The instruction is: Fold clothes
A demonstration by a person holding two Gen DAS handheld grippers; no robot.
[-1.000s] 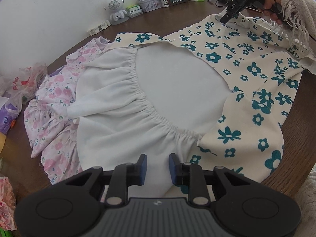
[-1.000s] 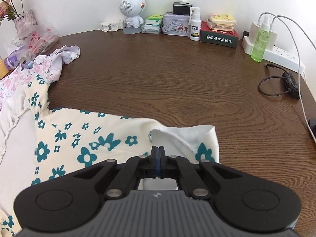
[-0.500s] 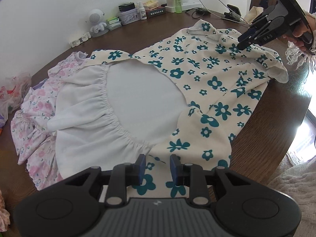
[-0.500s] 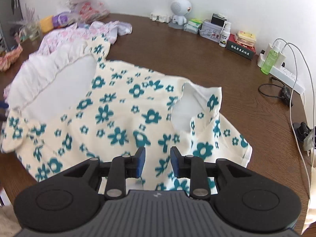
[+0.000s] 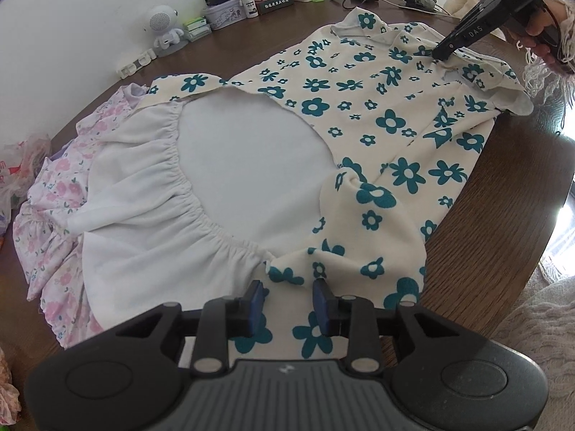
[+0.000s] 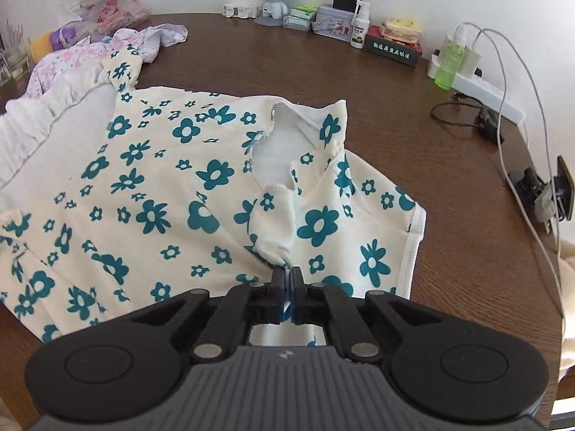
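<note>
Table (image 6: 251, 61) clutter beyond floral dress (image 6: 151, 179)

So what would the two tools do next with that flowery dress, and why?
Probably the left tool closes on the hem under it. Its jaws are opening over the flowered dress and grip nothing, while the right tool is closing on a pinch of cloth by the neck opening. With both ends held, the dress could be lifted and folded on the table.
</note>
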